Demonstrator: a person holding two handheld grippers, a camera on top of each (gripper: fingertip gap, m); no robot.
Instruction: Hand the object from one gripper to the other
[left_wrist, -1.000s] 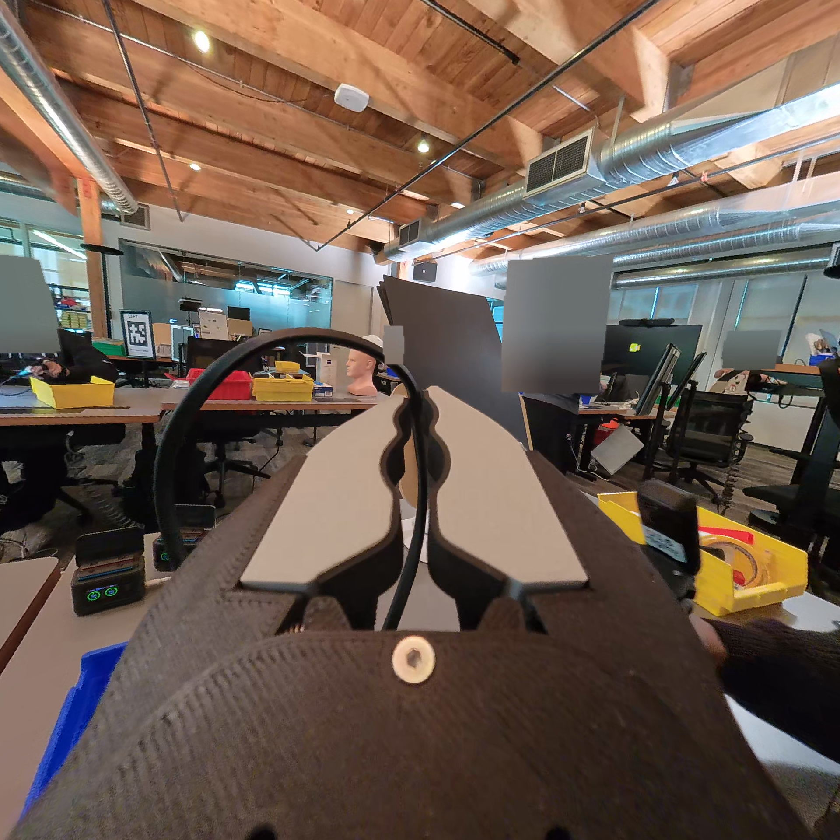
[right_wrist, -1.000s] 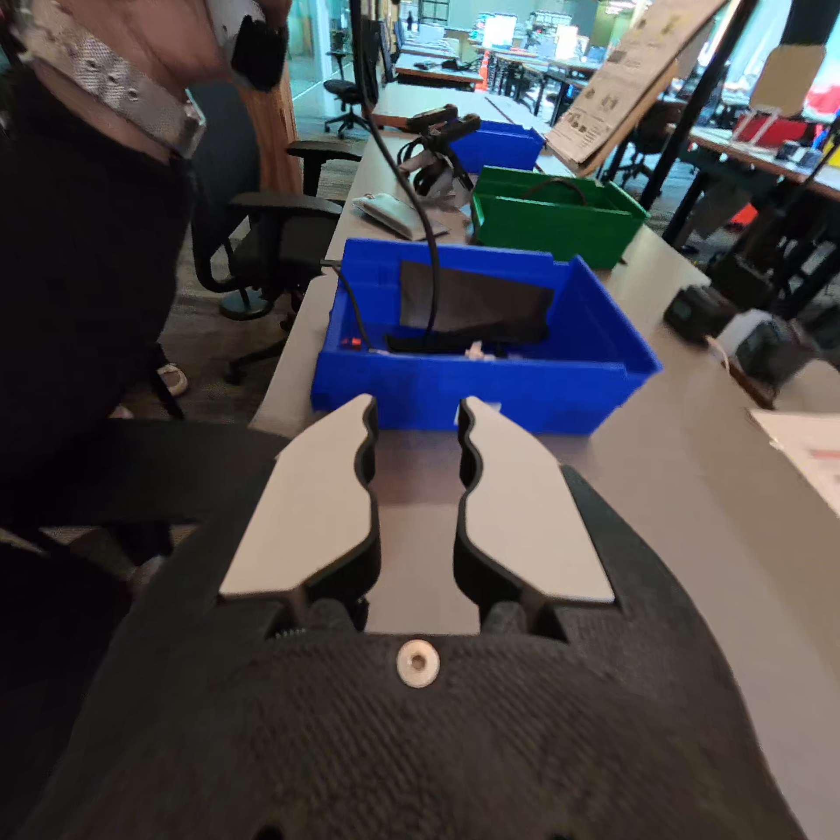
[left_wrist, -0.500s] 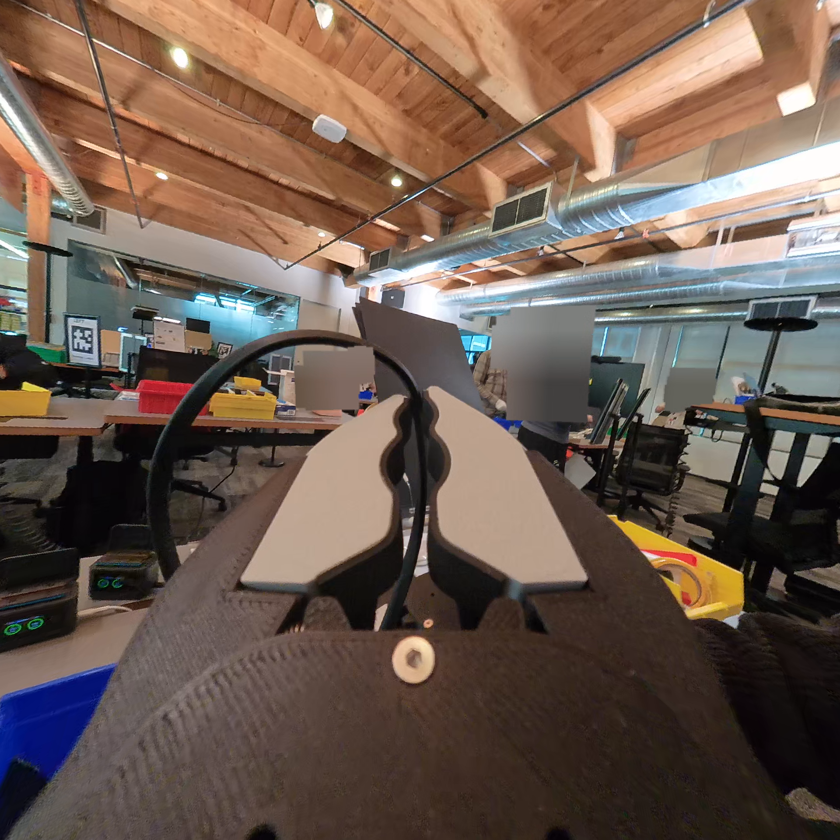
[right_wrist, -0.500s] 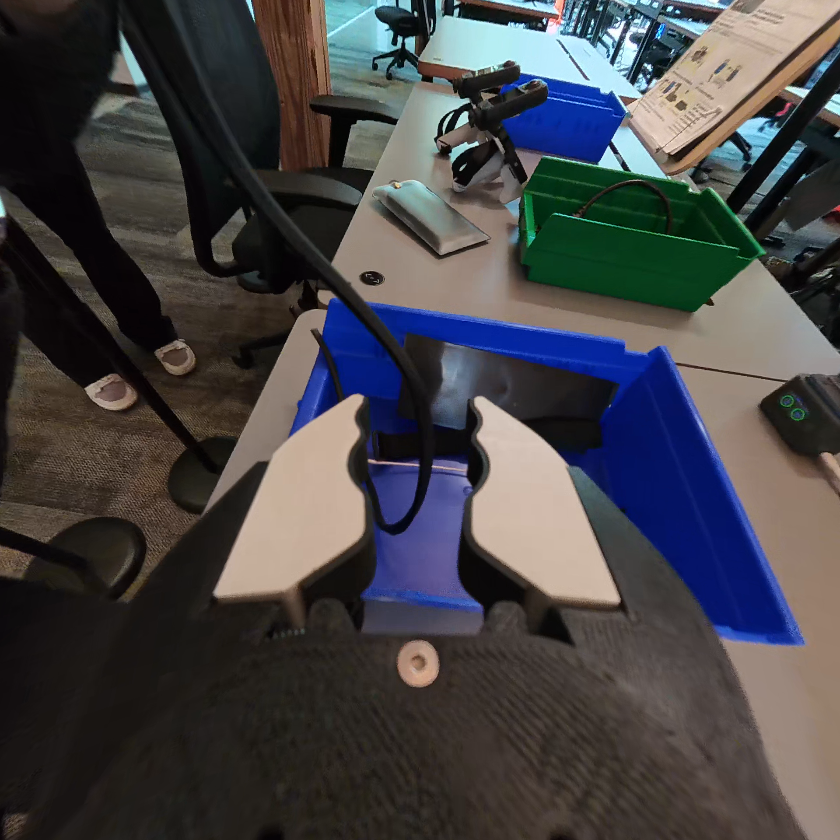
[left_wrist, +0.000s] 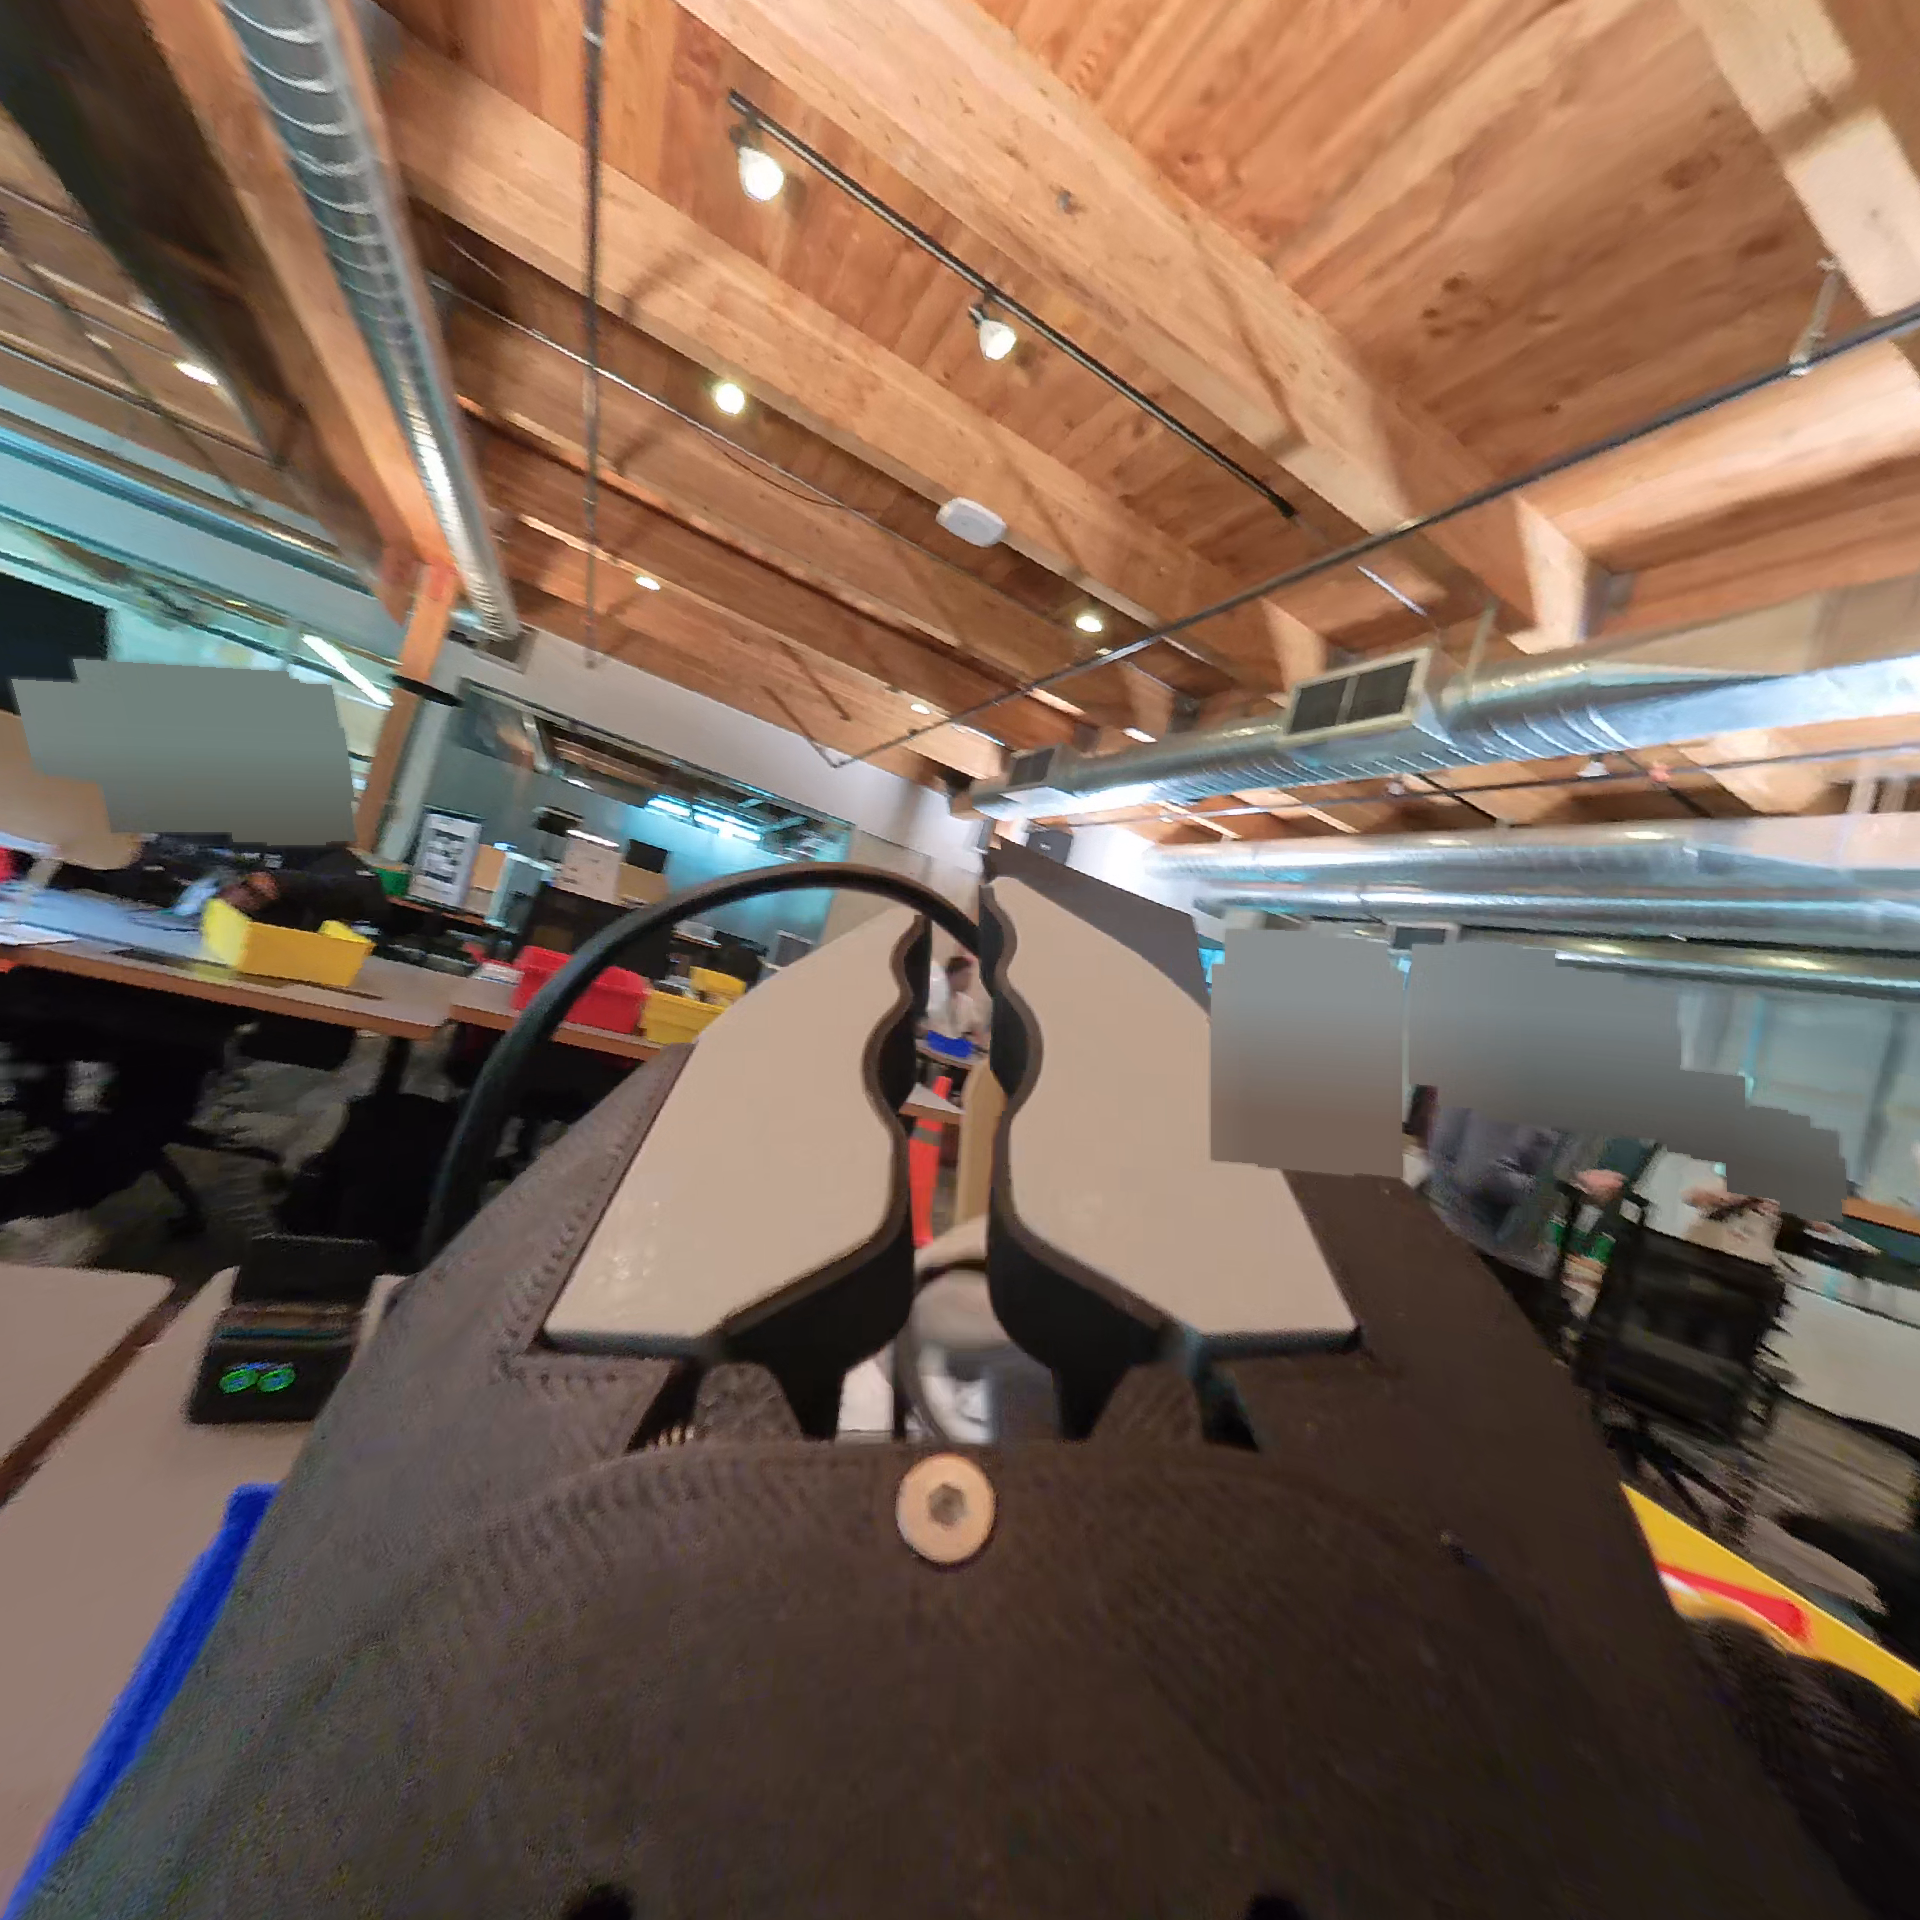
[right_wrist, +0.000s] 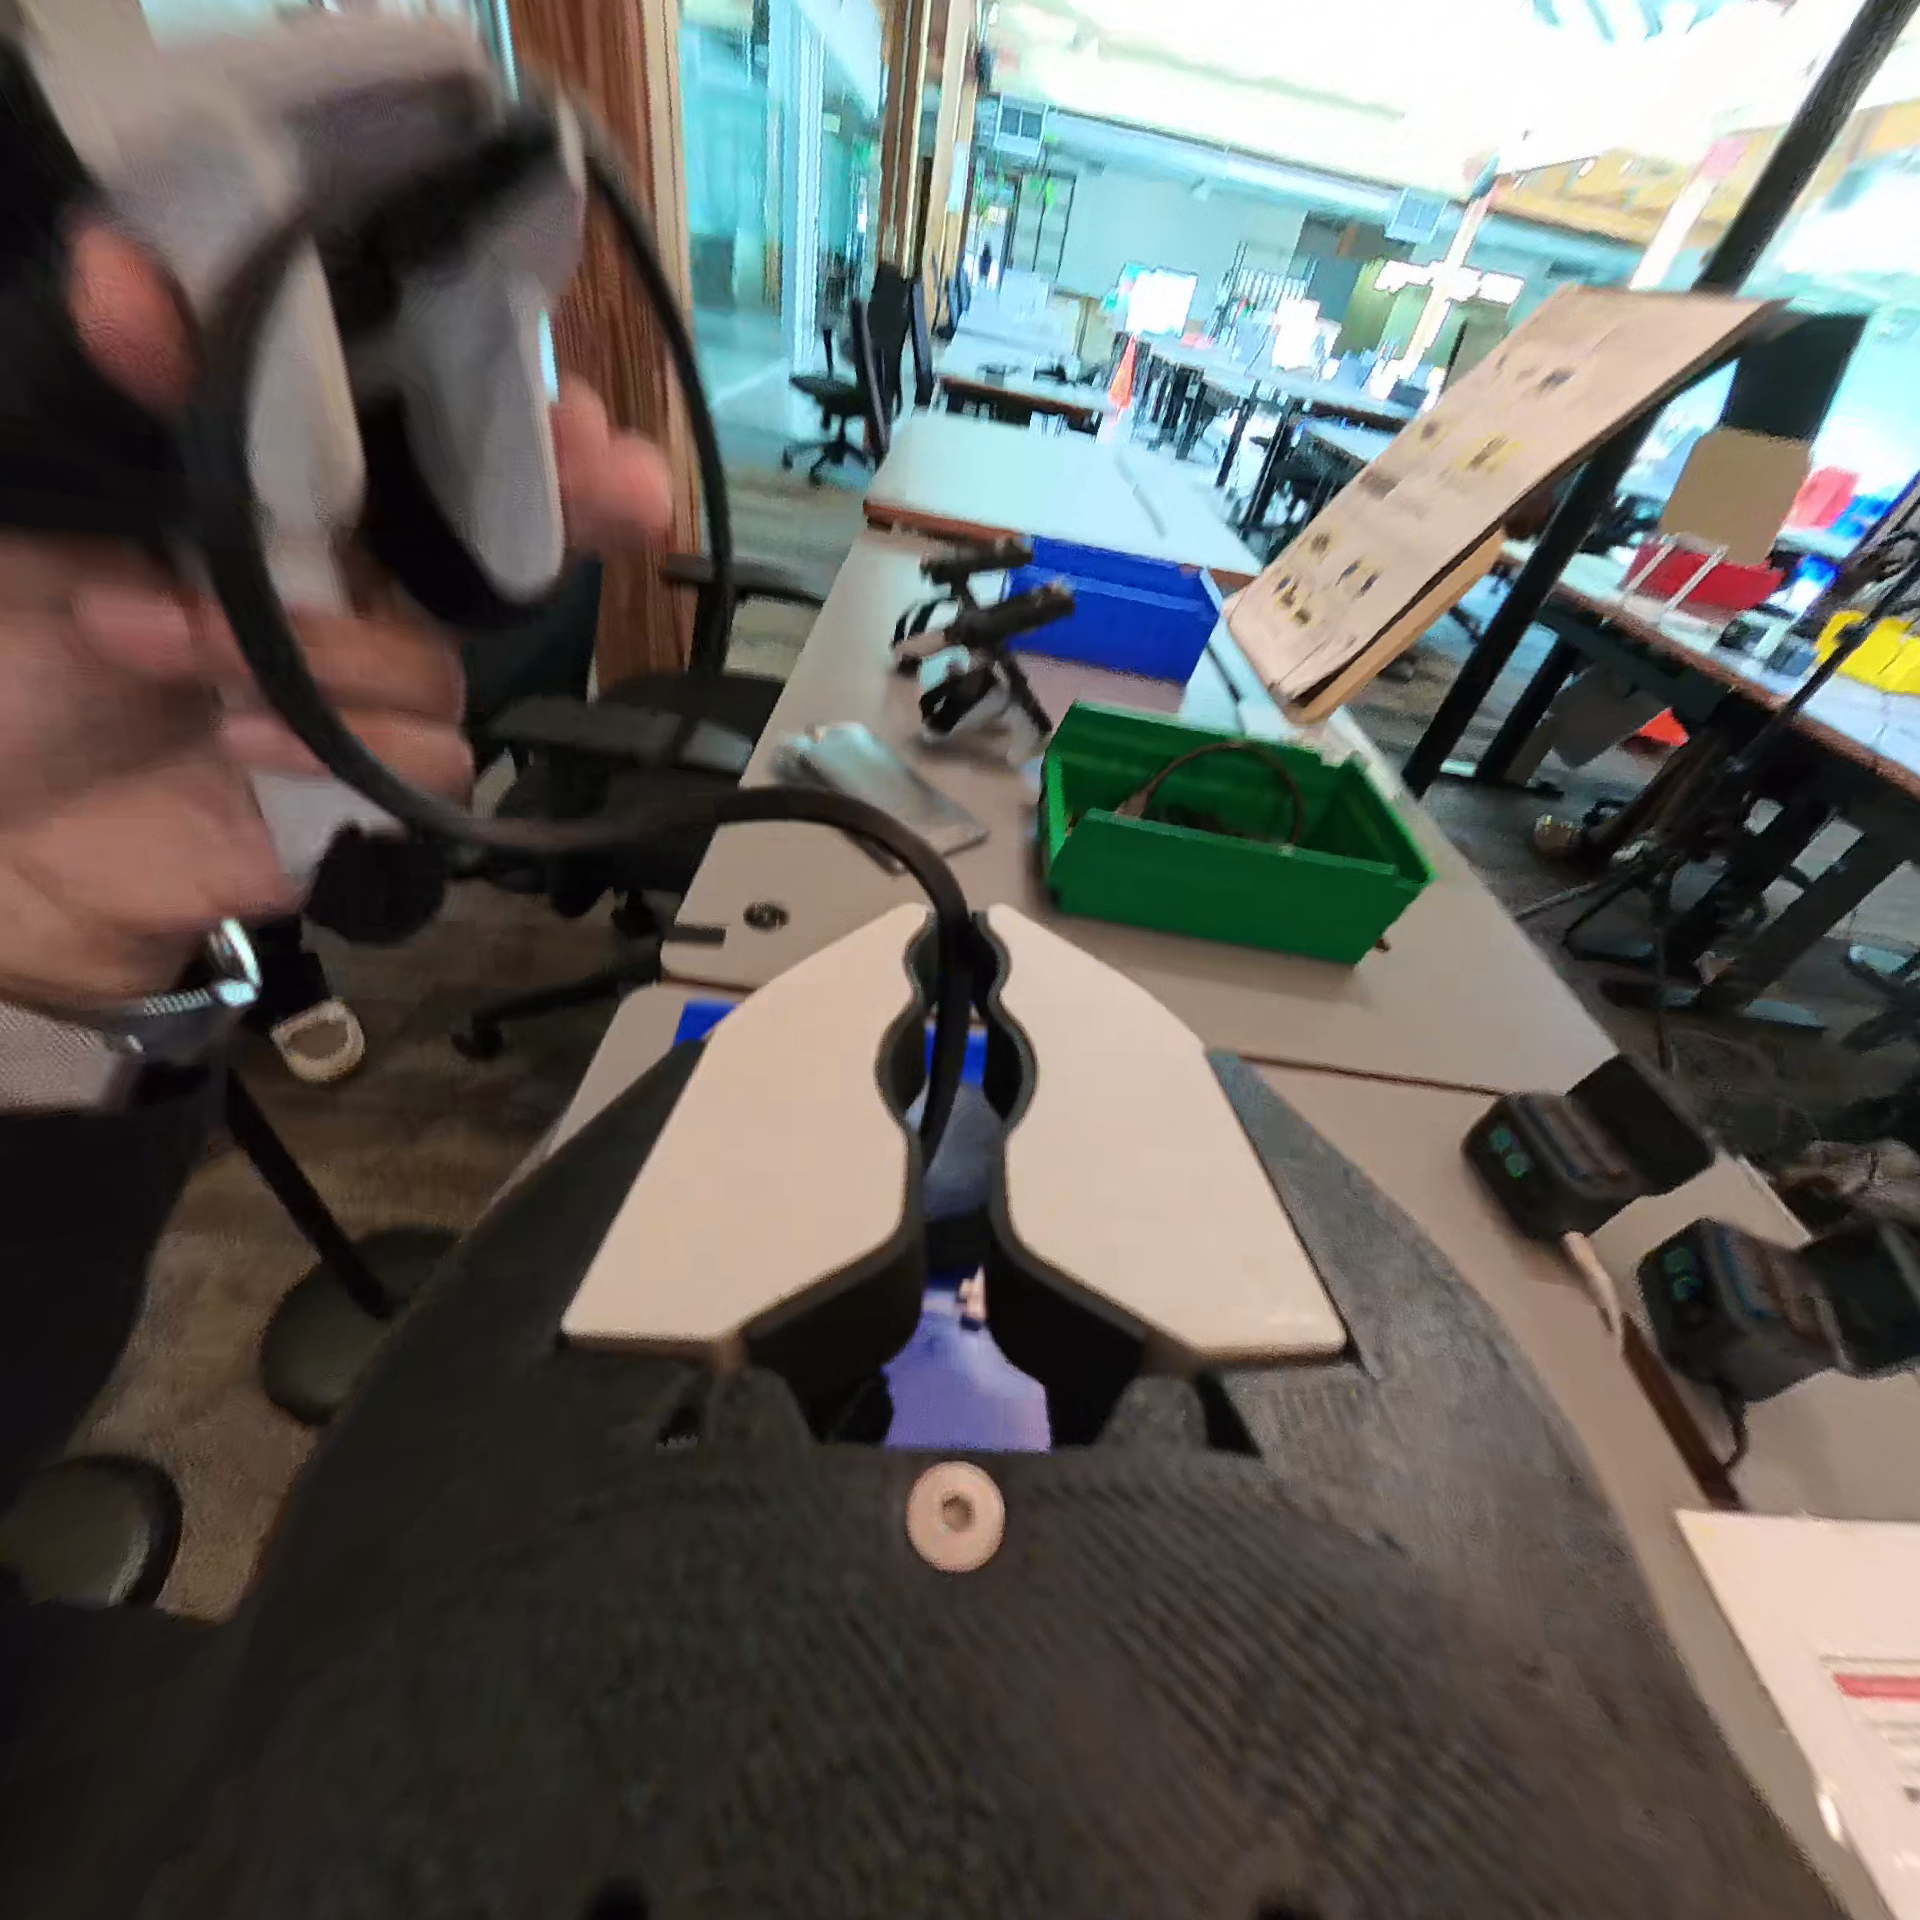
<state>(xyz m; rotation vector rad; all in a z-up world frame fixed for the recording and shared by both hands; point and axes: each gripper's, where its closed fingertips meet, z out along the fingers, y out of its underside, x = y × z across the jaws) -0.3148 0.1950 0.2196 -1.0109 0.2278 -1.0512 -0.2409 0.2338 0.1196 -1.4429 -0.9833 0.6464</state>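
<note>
The object is a black cable (left_wrist: 790, 875). In the left wrist view it arcs from the lower left up into the tips of my left gripper (left_wrist: 951, 909), which is shut on it at the very tips. My right gripper (right_wrist: 961, 914) is shut on the same cable (right_wrist: 790, 802), which runs down between its fingers. From there the cable loops left and up around the blurred left gripper (right_wrist: 416, 499), held by a hand at the upper left. Both grippers are in the air above the table.
A blue bin (right_wrist: 707, 1023) lies under my right gripper and also shows in the left wrist view (left_wrist: 156, 1662). A green bin (right_wrist: 1226, 883), black charger boxes (right_wrist: 1579, 1153), a slanted board (right_wrist: 1507, 468) and an office chair (right_wrist: 623, 727) are nearby. A yellow bin (left_wrist: 1714, 1600) sits lower right. The tips of one gripper are about 12 cm away from the tips of the other.
My right gripper went from open around the hanging cable to shut on it and tilted up from the blue bin. The left gripper tilted upward; the cable now sits only at its tips.
</note>
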